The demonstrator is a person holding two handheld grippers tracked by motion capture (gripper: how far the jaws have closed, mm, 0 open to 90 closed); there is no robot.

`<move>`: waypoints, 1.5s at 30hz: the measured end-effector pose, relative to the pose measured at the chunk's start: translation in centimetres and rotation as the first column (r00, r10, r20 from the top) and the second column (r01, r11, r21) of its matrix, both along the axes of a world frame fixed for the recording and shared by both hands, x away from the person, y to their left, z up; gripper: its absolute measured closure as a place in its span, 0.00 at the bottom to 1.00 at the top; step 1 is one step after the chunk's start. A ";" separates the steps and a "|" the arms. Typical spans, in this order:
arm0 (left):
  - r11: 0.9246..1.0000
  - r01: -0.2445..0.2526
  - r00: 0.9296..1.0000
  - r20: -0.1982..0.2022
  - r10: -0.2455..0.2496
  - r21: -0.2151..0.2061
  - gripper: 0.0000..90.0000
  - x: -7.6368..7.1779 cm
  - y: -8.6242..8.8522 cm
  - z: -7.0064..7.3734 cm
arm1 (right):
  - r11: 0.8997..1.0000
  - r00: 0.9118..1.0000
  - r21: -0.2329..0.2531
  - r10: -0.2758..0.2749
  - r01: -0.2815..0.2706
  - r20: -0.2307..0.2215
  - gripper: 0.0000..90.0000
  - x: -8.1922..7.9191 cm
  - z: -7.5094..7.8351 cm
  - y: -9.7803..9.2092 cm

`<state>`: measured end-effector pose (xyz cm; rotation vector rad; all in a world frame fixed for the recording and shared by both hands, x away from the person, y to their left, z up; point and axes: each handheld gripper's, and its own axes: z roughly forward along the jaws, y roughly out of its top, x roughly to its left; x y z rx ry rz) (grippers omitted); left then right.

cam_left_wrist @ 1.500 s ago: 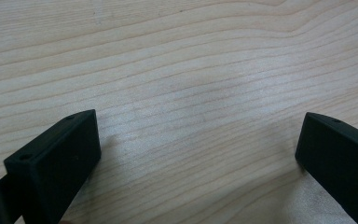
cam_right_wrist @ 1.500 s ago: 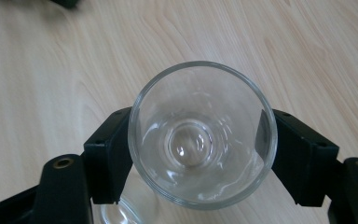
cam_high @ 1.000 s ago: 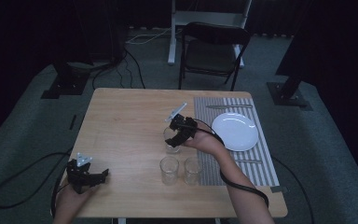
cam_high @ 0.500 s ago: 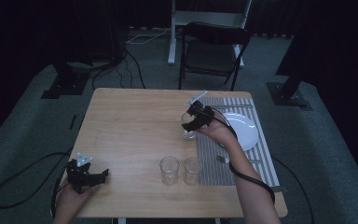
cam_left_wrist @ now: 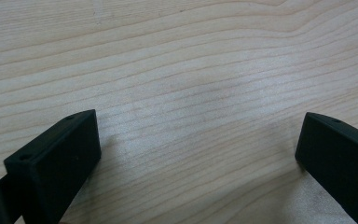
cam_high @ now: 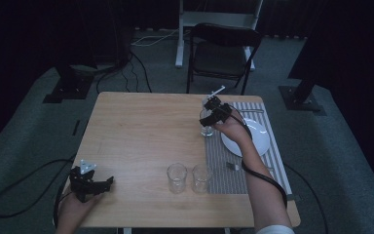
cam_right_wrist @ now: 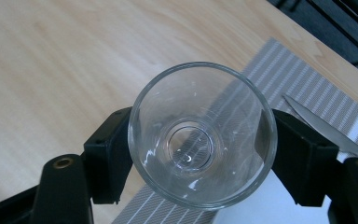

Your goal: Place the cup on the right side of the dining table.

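— What is the right gripper [cam_high: 209, 116] doing?

— Its two black, blocky jaws are clamped on a clear, round glass [cam_right_wrist: 203, 135], one on each side of the wall. Looking straight down into it in the right gripper view, the glass has a thick circular base and a thin, smooth rim with small glints on it. In the high view the glass [cam_high: 206, 124] stands at the left edge of the placemat [cam_high: 224, 165], at about two o'clock from the table's middle.

— And the mat?

— A rectangle of woven fabric in fine grey and white stripes, lying on the right part of the table [cam_high: 136, 141]. A round white plate [cam_high: 253, 139] sits on it, at three o'clock from the held glass, with the person's right hand [cam_high: 231, 129] between them. Metal cutlery lies on the mat: a fork [cam_high: 233, 166] near its front, and a flat shiny blade [cam_right_wrist: 321, 128] shows beside the right jaw in the right gripper view.

— Anything else on the table?

— Two more clear tumblers near the front edge, at six o'clock from the middle: one [cam_high: 176, 177] on bare wood, the other [cam_high: 200, 178] just beside it at the mat's left edge. Both are upright and cylindrical.

— The left gripper [cam_high: 95, 184]?

— It sits at the front left corner, about eight o'clock, in the left hand [cam_high: 73, 209]. Its jaws stand wide apart with nothing between them but pale wood with long, wavy grain lines.
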<state>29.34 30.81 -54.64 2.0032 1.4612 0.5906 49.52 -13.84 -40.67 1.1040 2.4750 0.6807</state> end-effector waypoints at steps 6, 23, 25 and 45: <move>1.000 -0.004 1.000 0.000 0.004 0.000 0.00 0.0 0.0 0.0 | 0.999 0.999 -0.001 -0.049 0.049 -0.015 0.31 1.7 -0.2 -0.8; 1.000 -0.006 1.000 0.000 0.006 0.000 0.00 0.0 -0.1 0.0 | 0.989 0.988 0.012 -0.148 0.149 -0.039 0.31 5.5 -1.5 -2.4; 1.000 -0.005 1.000 0.000 0.005 0.001 0.00 0.0 -0.1 0.0 | 0.988 0.987 0.011 -0.151 0.152 -0.044 0.31 5.7 -1.6 -2.5; 1.000 -0.006 1.000 0.000 0.006 0.001 0.00 0.0 -0.1 0.0 | 0.979 0.977 0.048 -0.196 0.200 -0.085 0.16 6.0 -2.9 -3.8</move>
